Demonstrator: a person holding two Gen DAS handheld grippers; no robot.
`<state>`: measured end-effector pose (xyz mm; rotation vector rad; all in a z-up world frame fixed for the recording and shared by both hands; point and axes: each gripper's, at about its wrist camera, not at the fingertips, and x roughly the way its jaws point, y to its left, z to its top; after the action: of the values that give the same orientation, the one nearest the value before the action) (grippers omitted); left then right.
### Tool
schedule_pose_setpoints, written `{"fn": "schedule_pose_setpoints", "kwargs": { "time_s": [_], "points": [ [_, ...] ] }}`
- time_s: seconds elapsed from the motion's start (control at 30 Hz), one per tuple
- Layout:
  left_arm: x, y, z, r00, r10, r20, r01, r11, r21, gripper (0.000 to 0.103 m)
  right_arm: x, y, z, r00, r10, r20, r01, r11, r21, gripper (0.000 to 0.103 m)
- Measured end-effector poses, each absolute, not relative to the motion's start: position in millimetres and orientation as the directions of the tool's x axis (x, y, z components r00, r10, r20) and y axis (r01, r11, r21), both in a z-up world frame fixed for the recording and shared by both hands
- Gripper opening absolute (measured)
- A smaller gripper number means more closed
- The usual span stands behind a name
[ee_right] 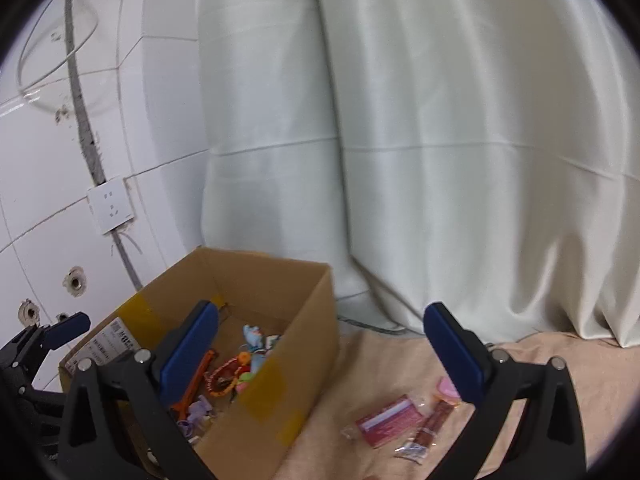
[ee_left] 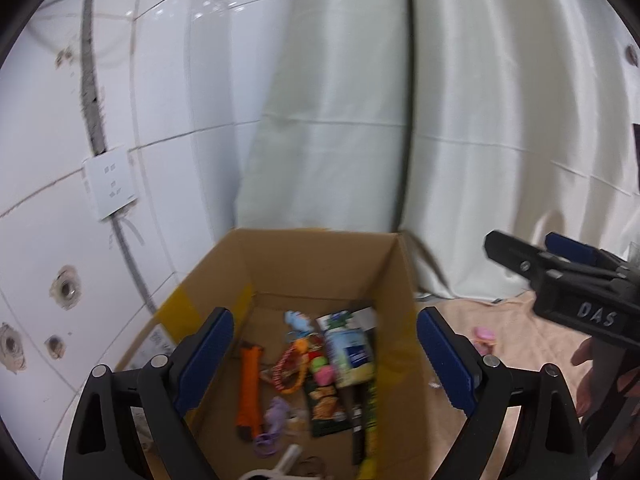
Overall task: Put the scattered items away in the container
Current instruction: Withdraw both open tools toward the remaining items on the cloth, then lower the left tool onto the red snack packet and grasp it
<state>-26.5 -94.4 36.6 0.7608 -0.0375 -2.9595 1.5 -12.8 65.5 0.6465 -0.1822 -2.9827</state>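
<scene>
An open cardboard box (ee_left: pixel 400 280) holds several items: an orange tool (ee_left: pixel 250 388), a blue-white packet (ee_left: pixel 352 356), a green snack packet (ee_left: pixel 326 404), a red-orange ring (ee_left: pixel 290 368) and a purple toy (ee_left: pixel 276 416). My left gripper (ee_left: pixel 324 356) is open and empty above the box. My right gripper (ee_right: pixel 320 348) is open and empty over the box's right wall (ee_right: pixel 280 392); it also shows in the left wrist view (ee_left: pixel 536 248). On the cloth to the right lie a red packet (ee_right: pixel 388 420), a sausage stick (ee_right: pixel 432 428) and a pink item (ee_right: pixel 448 390).
The box stands on a beige cloth (ee_right: pixel 380 364) against a white tiled wall (ee_left: pixel 160 120) with a socket (ee_right: pixel 110 208). A pale curtain (ee_right: pixel 440 160) hangs behind. The left gripper's fingers (ee_right: pixel 64 330) show at the right wrist view's left edge.
</scene>
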Motion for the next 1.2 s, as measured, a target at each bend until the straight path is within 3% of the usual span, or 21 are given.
{"fn": "schedule_pose_setpoints", "kwargs": {
  "time_s": [0.5,1.2],
  "points": [
    [-46.8,19.4,31.0,-0.883,0.009,-0.469,-0.049,-0.996,0.073,0.094,16.2,72.9,48.3,-0.884,-0.020,-0.468,-0.038,-0.993,0.114,0.103],
    [-141.0,60.1,-112.8,-0.655,0.020,-0.756,-0.100,-0.993,0.060,0.094,7.3,144.1,-13.9,-0.786,0.022,-0.618,-0.126,-0.984,0.125,0.103]
  ]
}}
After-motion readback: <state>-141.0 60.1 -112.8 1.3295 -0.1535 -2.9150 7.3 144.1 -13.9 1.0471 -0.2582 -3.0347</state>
